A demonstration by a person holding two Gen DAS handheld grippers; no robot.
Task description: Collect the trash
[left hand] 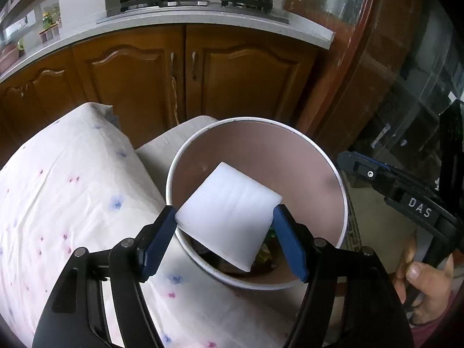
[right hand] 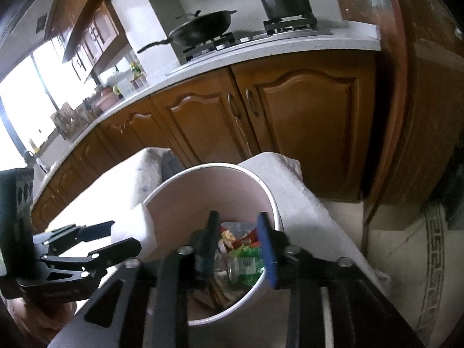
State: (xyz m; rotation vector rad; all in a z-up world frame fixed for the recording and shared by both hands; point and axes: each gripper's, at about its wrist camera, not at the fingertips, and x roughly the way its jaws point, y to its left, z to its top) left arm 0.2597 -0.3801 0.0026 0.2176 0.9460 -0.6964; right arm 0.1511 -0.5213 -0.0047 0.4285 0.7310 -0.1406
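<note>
Foam block (left hand: 229,217), clamped across its width by your left gripper (left hand: 224,226), hangs tilted over the bin's (left hand: 343,200) near rim, long axis sloping inward; your right gripper (right hand: 237,249), jaws parted and empty, is over the trash.

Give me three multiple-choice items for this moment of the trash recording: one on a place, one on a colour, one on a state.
1. Where is the white foam block?
A. On the stove
B. Over the bin, between the left gripper pads
C. On the floor

2. What colour is the bin's inside?
A. Pinkish
B. Green
C. Black

3. How does the right gripper stand?
A. Clamped on the foam
B. Clamped on the wok
C. Open over the bin, holding nothing

Key: B, the block hangs over the rim between the blue pads; A, the inner wall looks dusty pink; C, only trash in the bin shows between its fingers.
</note>
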